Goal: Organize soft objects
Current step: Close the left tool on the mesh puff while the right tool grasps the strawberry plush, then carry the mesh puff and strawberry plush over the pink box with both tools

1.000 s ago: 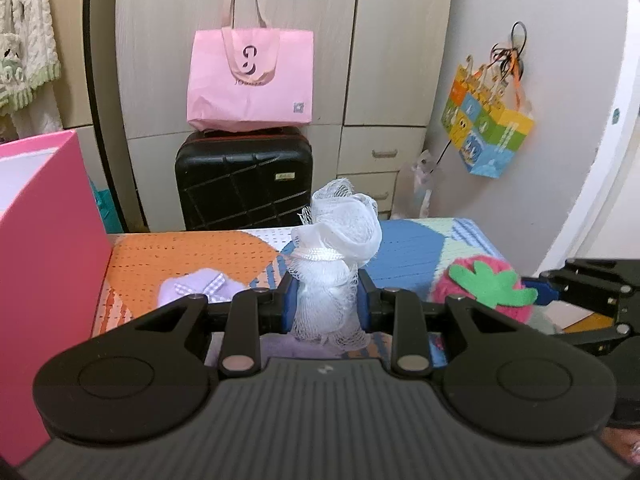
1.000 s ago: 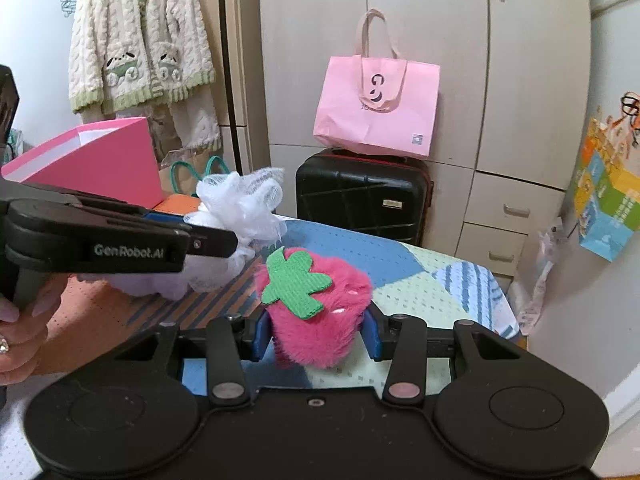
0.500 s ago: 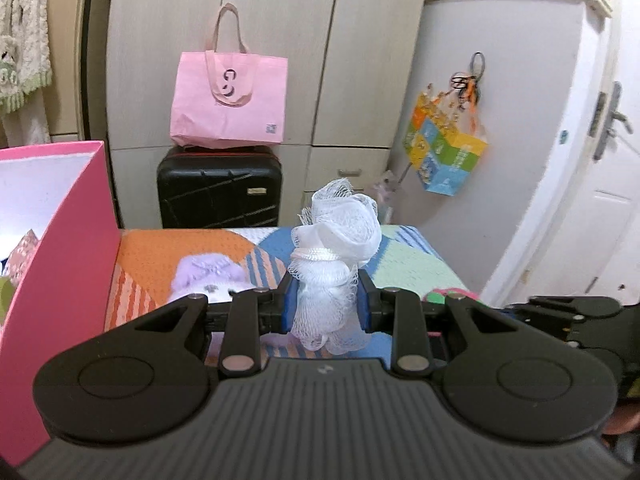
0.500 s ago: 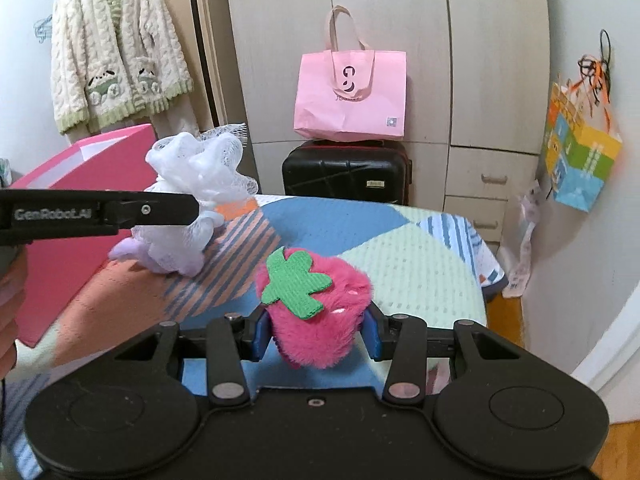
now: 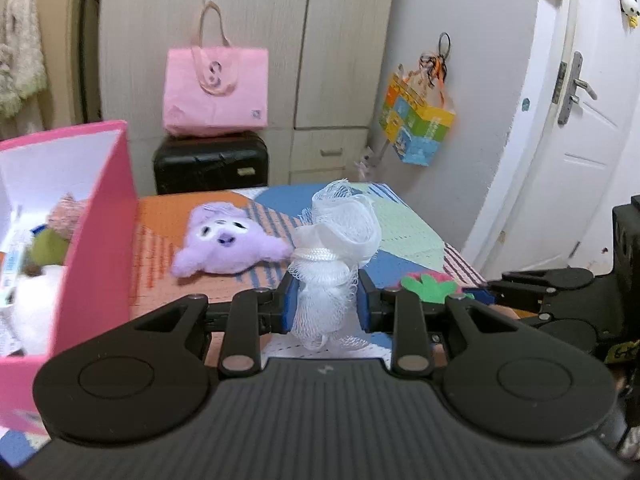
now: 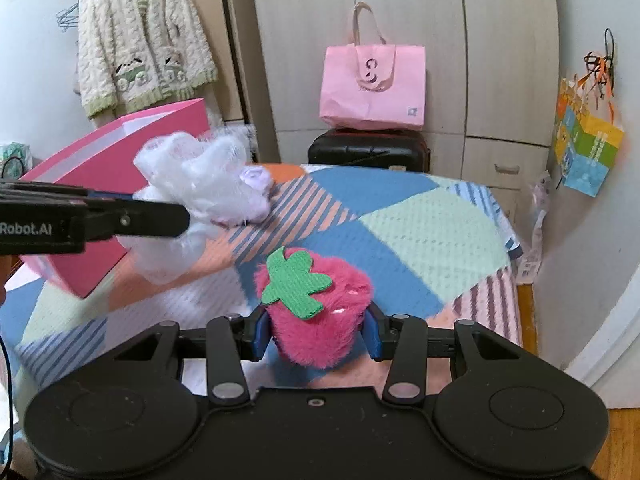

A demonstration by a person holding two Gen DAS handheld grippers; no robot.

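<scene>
1. The left gripper (image 5: 325, 308) was seen closed on a white mesh bath pouf (image 5: 334, 252), its blue pads pressed against the lower bundle while the upper ruffles rose above the jaws.
2. The right gripper (image 6: 318, 334) was seen clamped on a pink plush strawberry (image 6: 320, 312), whose green felt leaf (image 6: 294, 282) was turned upward.
3. In the left wrist view, a purple plush toy (image 5: 228, 246) was found lying face up on the patchwork blanket (image 5: 404, 224), at about 10 o'clock from the pouf and apart from it.
4. A pink box (image 5: 102, 216) was placed at 9 o'clock in that view, on the blanket; several soft items (image 5: 48, 240) were seen inside, too blurred to be named.
5. In the right wrist view, the pouf (image 6: 192, 184) was held at 10 o'clock from the strawberry, above the blanket and in front of the box (image 6: 92, 264).
6. A pink tote bag (image 6: 372, 88) was seen resting on a black suitcase (image 6: 368, 152) at 12 o'clock.
</scene>
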